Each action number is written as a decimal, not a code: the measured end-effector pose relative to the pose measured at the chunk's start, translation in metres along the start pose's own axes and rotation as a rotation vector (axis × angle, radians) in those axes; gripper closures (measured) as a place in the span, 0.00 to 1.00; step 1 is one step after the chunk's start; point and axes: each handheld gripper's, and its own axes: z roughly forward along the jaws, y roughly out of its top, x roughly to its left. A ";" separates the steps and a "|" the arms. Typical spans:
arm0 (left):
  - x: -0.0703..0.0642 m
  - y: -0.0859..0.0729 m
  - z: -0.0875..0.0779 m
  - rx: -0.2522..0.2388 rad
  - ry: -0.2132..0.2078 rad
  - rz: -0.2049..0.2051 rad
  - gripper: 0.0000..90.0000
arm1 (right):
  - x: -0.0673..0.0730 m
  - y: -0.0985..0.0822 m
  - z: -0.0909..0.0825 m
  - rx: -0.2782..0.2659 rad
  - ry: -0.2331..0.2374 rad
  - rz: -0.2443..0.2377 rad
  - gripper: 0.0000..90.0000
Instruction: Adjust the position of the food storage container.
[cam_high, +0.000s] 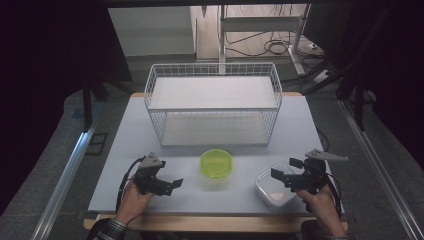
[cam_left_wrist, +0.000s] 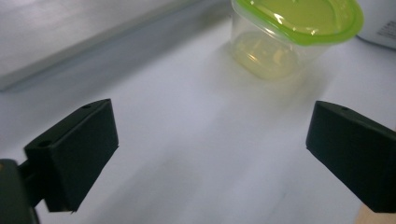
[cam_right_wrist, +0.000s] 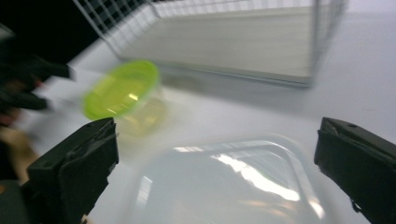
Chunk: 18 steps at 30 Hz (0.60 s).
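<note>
L gripper (cam_high: 159, 184) fingers (cam_left_wrist: 74, 154) spread wide, nothing btwn them; green-lidded tub (cam_high: 216, 163) sits on the desk (cam_high: 125, 150) ahead of them, well apart. R gripper (cam_high: 286, 178) fingers (cam_right_wrist: 74, 172) also wide open, hovering over the clear lidded box (cam_high: 274, 189), not gripping it. Wire basket (cam_high: 213, 102) stands beyond both.

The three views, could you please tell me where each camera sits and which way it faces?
High view: above the person's side, looking forward and down on the table and wire basket; both forearms, left gripper and right gripper show.
Left gripper view: rides the left gripper, facing the green-lidded container; its open jaws show.
Right gripper view: rides the right gripper, over the clear container, facing the basket; open jaws show.
All three share the green-lidded container.
</note>
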 end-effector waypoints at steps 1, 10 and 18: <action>0.000 0.000 -0.001 -0.013 0.005 0.006 0.04 | 0.000 -0.001 -0.001 0.006 -0.036 -0.024 0.00; 0.001 -0.001 0.003 0.003 0.032 0.039 0.06 | -0.001 -0.006 0.005 0.043 -0.112 -0.101 0.05; -0.005 0.006 0.003 0.027 0.028 0.034 0.05 | 0.000 -0.006 0.007 0.046 -0.115 -0.106 0.10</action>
